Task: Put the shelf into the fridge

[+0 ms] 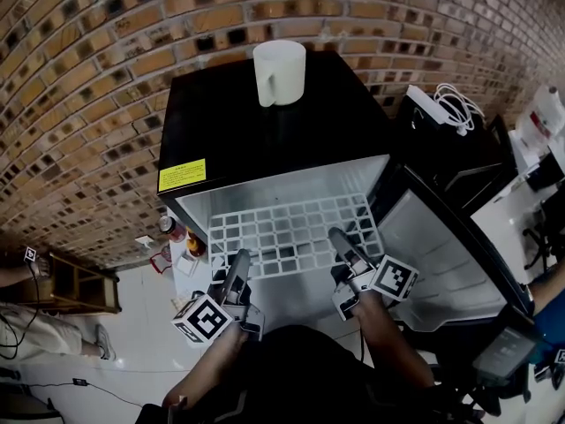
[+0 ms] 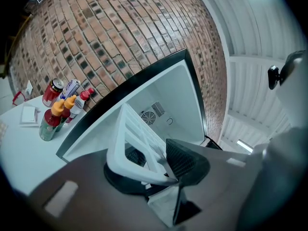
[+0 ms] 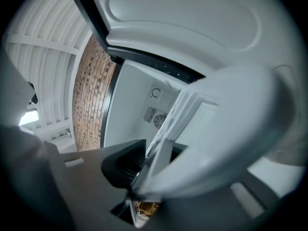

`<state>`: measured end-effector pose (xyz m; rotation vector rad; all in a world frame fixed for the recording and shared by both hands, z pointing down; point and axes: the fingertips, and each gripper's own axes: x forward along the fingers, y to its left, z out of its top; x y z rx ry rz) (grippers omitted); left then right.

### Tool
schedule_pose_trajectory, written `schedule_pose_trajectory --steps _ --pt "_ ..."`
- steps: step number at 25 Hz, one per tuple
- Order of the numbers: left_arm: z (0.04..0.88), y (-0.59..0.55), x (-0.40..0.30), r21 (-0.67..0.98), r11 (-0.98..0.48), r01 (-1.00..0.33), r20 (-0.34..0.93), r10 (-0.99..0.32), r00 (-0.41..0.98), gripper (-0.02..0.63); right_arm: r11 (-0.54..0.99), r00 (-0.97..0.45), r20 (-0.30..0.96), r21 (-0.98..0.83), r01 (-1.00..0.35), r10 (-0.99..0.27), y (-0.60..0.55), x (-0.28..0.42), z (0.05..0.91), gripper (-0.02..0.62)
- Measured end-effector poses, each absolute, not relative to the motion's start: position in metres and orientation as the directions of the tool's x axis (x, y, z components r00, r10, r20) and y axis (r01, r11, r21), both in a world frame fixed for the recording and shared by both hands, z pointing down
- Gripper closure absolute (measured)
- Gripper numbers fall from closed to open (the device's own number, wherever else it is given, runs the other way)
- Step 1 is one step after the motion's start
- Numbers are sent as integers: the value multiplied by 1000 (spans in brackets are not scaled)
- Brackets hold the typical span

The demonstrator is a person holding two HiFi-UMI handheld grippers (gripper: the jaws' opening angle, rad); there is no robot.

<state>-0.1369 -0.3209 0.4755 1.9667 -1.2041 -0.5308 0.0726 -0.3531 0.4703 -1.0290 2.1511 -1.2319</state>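
Note:
A white grid shelf (image 1: 291, 232) lies level in the mouth of the black mini fridge (image 1: 265, 140), its far part inside the white cavity and its near edge sticking out. My left gripper (image 1: 237, 270) is shut on the shelf's near left edge. My right gripper (image 1: 341, 244) is shut on its near right edge. In the left gripper view the shelf (image 2: 137, 136) runs between the dark jaws of the left gripper (image 2: 154, 170) toward the fridge's back wall. In the right gripper view the right gripper (image 3: 144, 170) has the shelf (image 3: 168, 124) clamped edge-on.
The fridge door (image 1: 446, 259) stands open to the right. A white cup (image 1: 280, 71) sits on the fridge top. Sauce bottles and a can (image 2: 57, 107) stand on the white surface left of the fridge. A brick wall (image 1: 79, 78) is behind. A wooden rack (image 1: 79, 285) stands far left.

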Motion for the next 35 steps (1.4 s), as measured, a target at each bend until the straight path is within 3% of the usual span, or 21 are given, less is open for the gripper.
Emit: schedule_pose_trajectory --steps 9,23,35 --pt "478 -326 -134 769 -266 -581 17 -901 434 483 256 -573 15 -885 -390 -819 -372 80 483 480" --pt "485 -354 -139 757 -271 -594 -34 -925 378 485 192 -458 79 -835 -515 -885 -400 82 492 459" --pt "488 -377 -143 805 -224 -549 -42 -945 324 488 199 -440 84 -806 -558 -894 -418 79 490 456"
